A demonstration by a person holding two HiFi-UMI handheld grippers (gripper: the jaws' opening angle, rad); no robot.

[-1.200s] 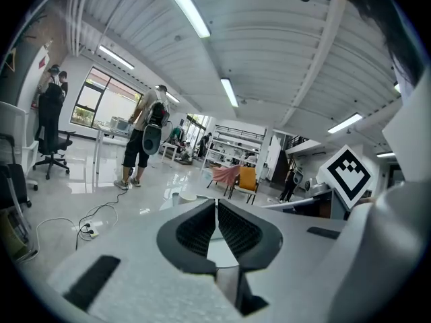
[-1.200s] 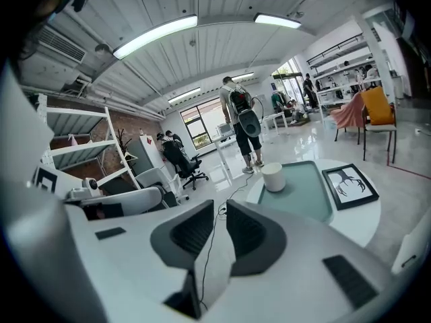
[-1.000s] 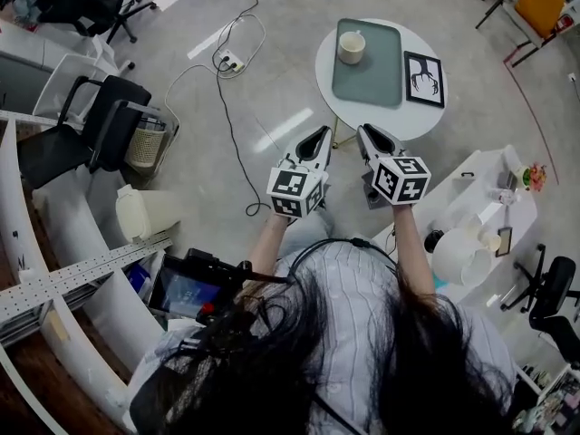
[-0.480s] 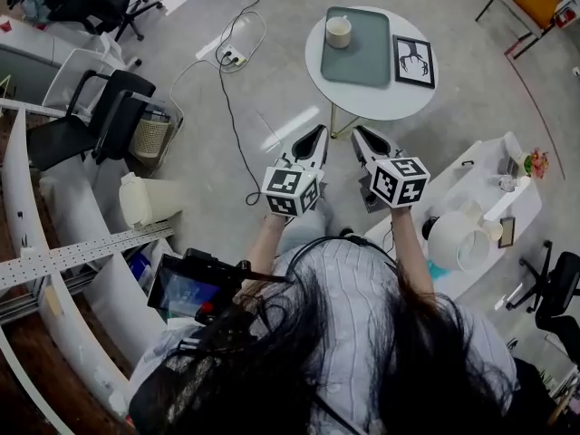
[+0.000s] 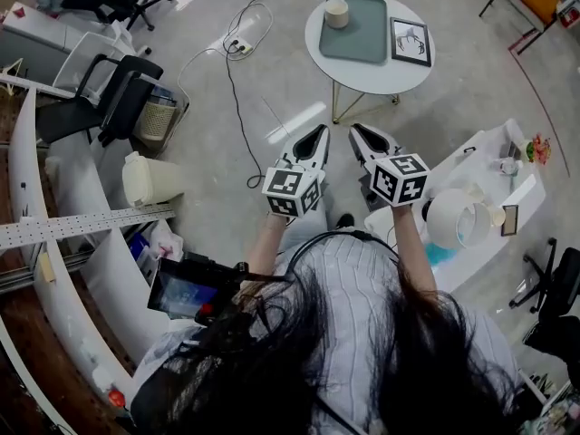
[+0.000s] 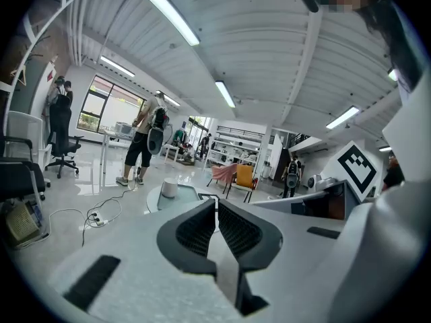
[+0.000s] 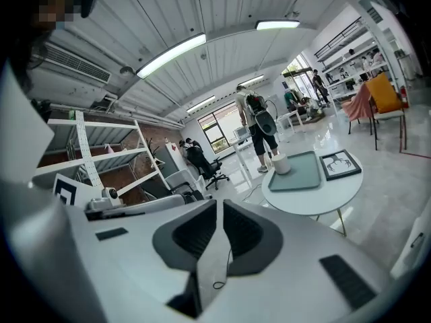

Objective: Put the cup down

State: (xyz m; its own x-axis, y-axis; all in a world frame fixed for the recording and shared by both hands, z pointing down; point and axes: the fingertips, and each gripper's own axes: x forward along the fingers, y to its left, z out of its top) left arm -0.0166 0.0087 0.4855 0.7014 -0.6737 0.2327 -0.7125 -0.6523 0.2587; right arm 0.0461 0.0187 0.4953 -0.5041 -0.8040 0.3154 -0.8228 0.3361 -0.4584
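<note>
A cream cup (image 5: 336,12) stands upright on a green tray (image 5: 364,34) on a round white table (image 5: 367,72), far ahead of both grippers. My left gripper (image 5: 318,133) and right gripper (image 5: 357,132) are held side by side above the grey floor, pointing toward the table, both shut with nothing in them. From the left gripper view, the cup (image 6: 170,188) shows beyond the left gripper (image 6: 215,202). From the right gripper view, the cup (image 7: 280,164) sits on the tray (image 7: 304,171) well past the right gripper (image 7: 219,204).
A framed picture (image 5: 410,42) lies on the table beside the tray. A black cable and power strip (image 5: 241,47) cross the floor. Office chairs (image 5: 109,107) and a bin (image 5: 154,118) stand left; a white desk with a lamp (image 5: 458,217) is right. A person (image 7: 254,128) stands beyond the table.
The table with the cup has slid farther away toward the top of the head view. Both grippers keep their side-by-side pose and have drawn back from the table together.
</note>
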